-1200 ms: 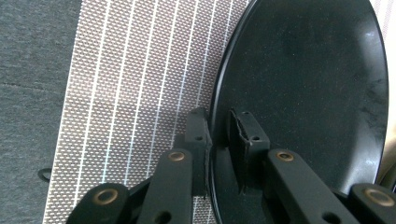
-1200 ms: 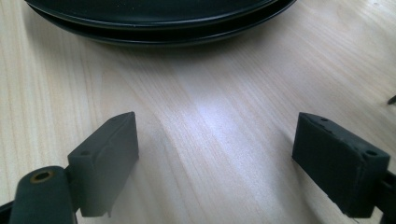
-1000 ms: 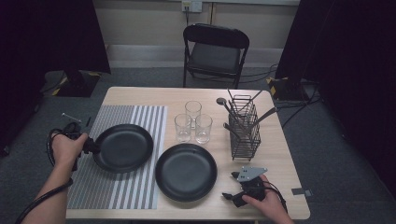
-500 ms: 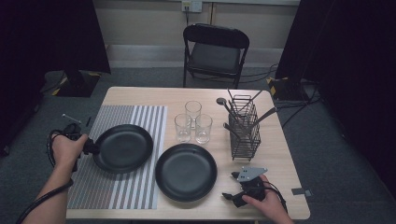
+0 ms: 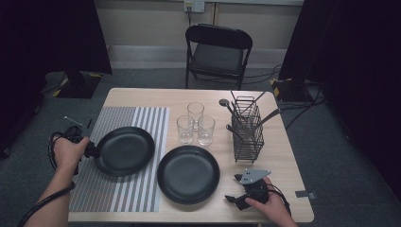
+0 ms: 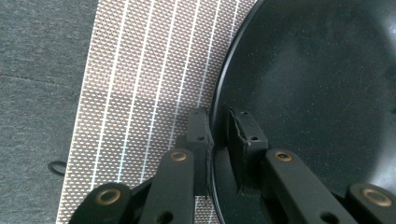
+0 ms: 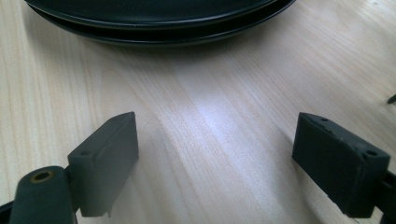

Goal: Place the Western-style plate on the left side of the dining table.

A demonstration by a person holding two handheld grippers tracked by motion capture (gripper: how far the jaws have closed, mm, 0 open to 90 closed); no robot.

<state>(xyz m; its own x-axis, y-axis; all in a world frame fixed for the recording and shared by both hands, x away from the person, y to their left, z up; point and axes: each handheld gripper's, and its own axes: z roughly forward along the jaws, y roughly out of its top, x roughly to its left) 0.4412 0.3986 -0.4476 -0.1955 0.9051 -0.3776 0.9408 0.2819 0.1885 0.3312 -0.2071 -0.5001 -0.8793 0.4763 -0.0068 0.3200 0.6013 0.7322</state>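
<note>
No visible change, left gripper [image 5: 93, 150] clamped on black plate [image 5: 125, 150] as before.

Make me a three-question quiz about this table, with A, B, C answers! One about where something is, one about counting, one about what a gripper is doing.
1. Where does the plate in the left gripper lie?
A. on the striped mat
B. on the chair
C. in the wire basket

2. How many drinking glasses stand on the table?
A. one
B. three
C. five

3. What is the right gripper doing?
A. squeezing a glass
B. holding a spoon
C. open, holding nothing

Answers:
1 A, the plate rests partly on the mat's stripes.
2 B, three clear glasses stand together beside the basket.
3 C, only bare wood shows between its wide jaws.
</note>
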